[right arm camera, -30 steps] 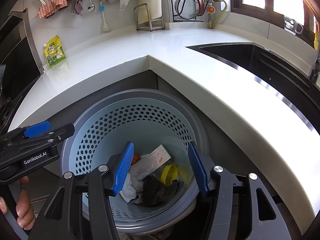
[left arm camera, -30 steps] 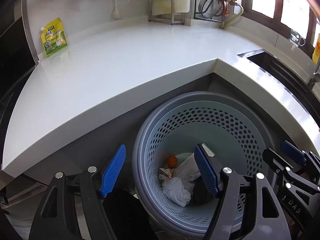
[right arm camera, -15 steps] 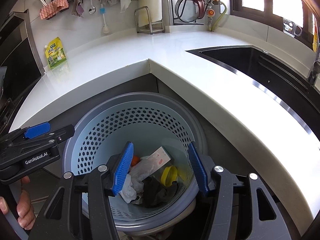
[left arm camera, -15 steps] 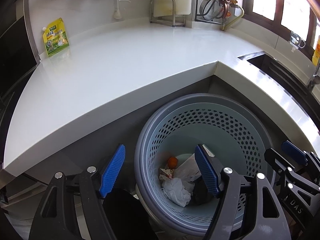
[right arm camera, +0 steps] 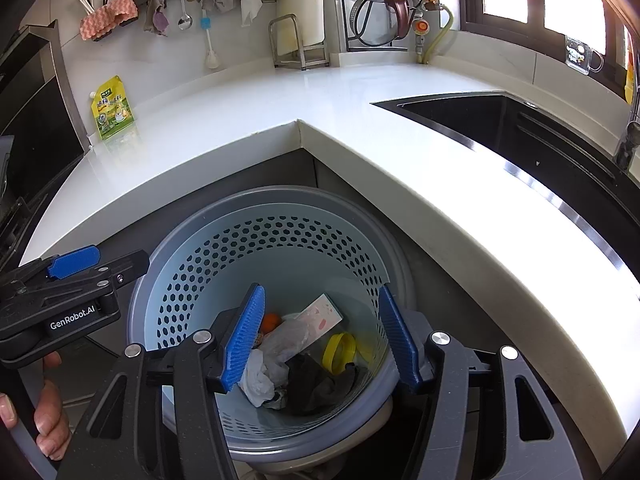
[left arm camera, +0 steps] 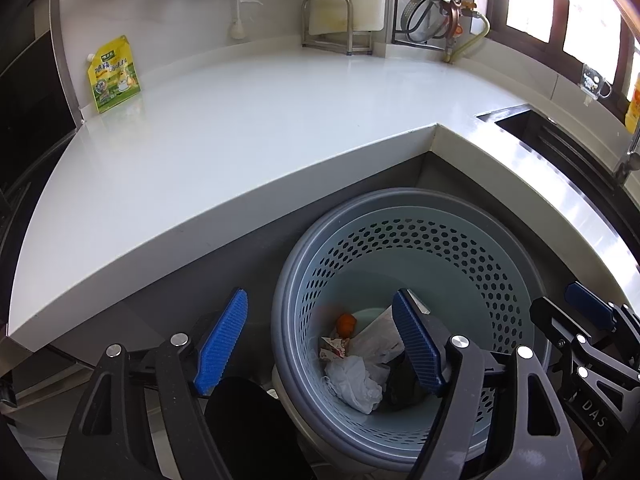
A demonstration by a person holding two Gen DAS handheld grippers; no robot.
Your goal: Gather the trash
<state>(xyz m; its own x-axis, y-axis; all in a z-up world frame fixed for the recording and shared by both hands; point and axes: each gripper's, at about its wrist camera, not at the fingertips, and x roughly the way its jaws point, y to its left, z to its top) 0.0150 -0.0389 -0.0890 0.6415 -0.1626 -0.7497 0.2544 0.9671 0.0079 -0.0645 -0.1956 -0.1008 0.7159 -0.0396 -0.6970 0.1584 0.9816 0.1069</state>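
The trash sits at the bottom of the perforated blue-grey bin [right arm camera: 280, 240], low in the middle of the right wrist view: a crumpled white tissue [right arm camera: 260, 376], a clear plastic wrapper [right arm camera: 290, 336], a pale card packet [right arm camera: 322, 314], a yellow ring [right arm camera: 340, 350], a dark rag [right arm camera: 320, 380] and a small orange scrap [right arm camera: 271, 321]. The right hand-held gripper [right arm camera: 320, 336] hangs over the bin mouth with its blue pads well apart and nothing between them. The left hand-held gripper [left arm camera: 320, 344] is spread just as wide and just as empty; in its own view one pad is outside the bin's left rim and the other over the inside. Above the bin, the white tabletop [left arm camera: 248, 120] fills the middle of the frame and looks bare of litter, with only a yellow pouch [left arm camera: 114, 74] leaning on the wall at upper left, which seems to be a kept product rather than rubbish. My guess is the collecting is done or close to it, this being the moment after a drop. The next move calls for lifting both tools clear of the rim and checking the tabletop and the sink [right arm camera: 520, 128] at right for anything missed.
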